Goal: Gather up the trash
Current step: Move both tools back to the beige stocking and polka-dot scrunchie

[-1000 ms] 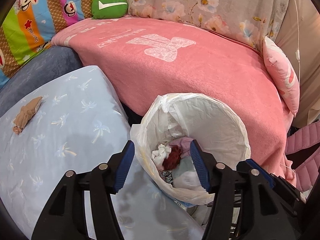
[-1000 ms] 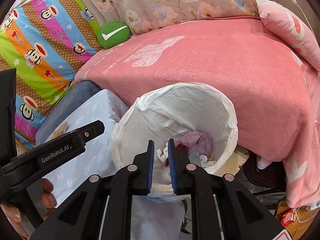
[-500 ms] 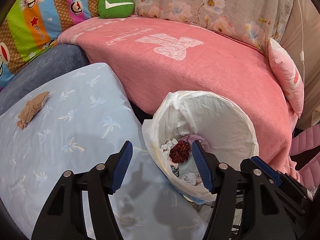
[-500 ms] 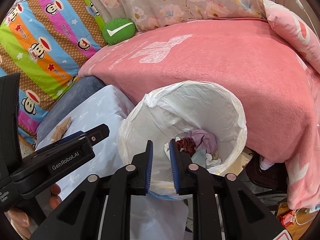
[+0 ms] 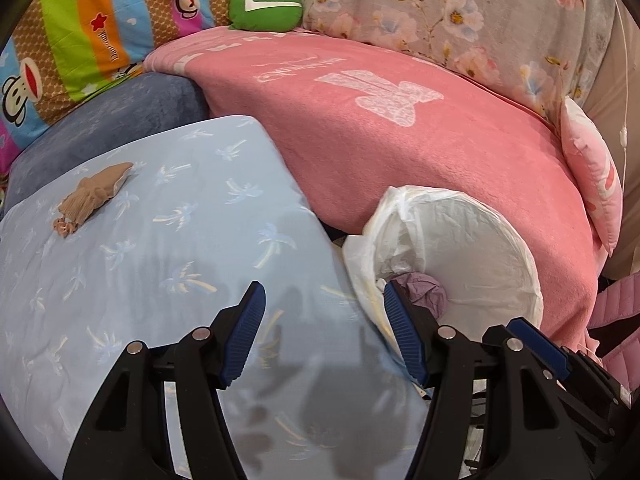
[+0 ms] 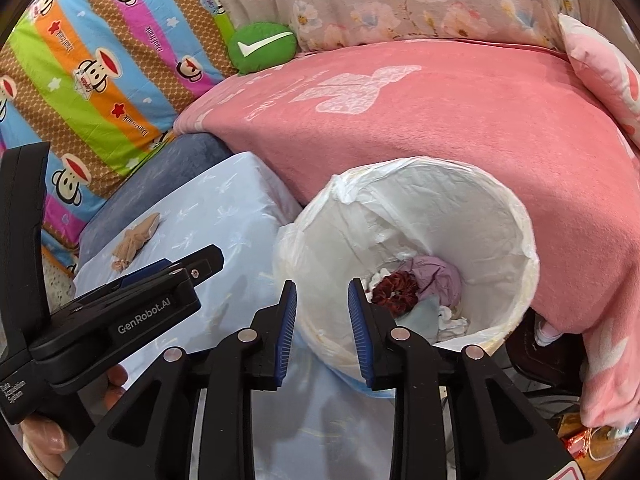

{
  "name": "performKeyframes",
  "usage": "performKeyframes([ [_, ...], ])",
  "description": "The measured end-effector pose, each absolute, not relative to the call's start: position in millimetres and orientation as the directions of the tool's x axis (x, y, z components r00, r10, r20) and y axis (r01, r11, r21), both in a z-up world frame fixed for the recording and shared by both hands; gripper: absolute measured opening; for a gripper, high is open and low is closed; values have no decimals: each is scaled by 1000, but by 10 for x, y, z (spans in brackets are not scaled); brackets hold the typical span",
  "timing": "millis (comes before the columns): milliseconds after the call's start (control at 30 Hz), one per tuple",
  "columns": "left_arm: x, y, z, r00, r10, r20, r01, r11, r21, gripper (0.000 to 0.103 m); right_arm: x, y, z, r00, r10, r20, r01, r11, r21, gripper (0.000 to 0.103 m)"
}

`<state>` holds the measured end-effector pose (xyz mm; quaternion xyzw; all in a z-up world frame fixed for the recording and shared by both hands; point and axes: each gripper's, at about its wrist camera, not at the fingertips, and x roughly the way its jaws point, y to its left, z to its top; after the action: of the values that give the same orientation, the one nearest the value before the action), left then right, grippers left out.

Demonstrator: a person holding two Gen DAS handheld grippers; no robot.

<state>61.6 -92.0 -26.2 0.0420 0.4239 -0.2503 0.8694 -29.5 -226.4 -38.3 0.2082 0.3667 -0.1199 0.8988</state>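
Trash: crumpled tan wad (image 5: 93, 199) on pale blue palm-print cloth (image 5: 168, 248), uncollected; left gripper (image 5: 322, 332) open and empty, right gripper (image 6: 322, 322) just opened, empty. Risk: cloth pinched along with wad.

You have two grippers (image 6: 322, 300) in view, one white-lined bin (image 6: 516, 216), one tan crumpled scrap (image 5: 94, 196) on the blue sheet (image 5: 168, 248), one green cushion (image 5: 266, 6), and one pink blanket (image 5: 400, 140).

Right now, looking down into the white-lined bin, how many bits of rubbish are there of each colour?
Dark red: 1, a frilly clump
Purple: 1, a crumpled piece
Pale blue: 1, a flat piece
White: 1 wad that shows, maybe more hidden beneath
Total: 4 visible in the bin
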Motion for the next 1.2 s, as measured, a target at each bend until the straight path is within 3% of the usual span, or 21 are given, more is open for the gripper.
performKeyframes([
  [233, 719, -625, -296, 539, -368, -757, 428, 894, -130, 60, -82, -1947, -403, 689, -44, -723, 324, 911, 254, 33],
  [833, 1273, 572, -487, 596, -234, -768, 218, 968, -126, 72, 711, -970, -493, 651, 69, -756, 163, 960, 228, 46],
  [1033, 1537, 1033, -524, 616, -167, -770, 139, 985, -102, 76, 1118, -619, -517, 644, 133, -753, 106, 960, 260, 55],
  [1200, 1816, 1403, -526, 633, -108, -767, 69, 994, -84, 79, 1529, -374, -566, 627, 208, -751, 72, 944, 321, 56],
])
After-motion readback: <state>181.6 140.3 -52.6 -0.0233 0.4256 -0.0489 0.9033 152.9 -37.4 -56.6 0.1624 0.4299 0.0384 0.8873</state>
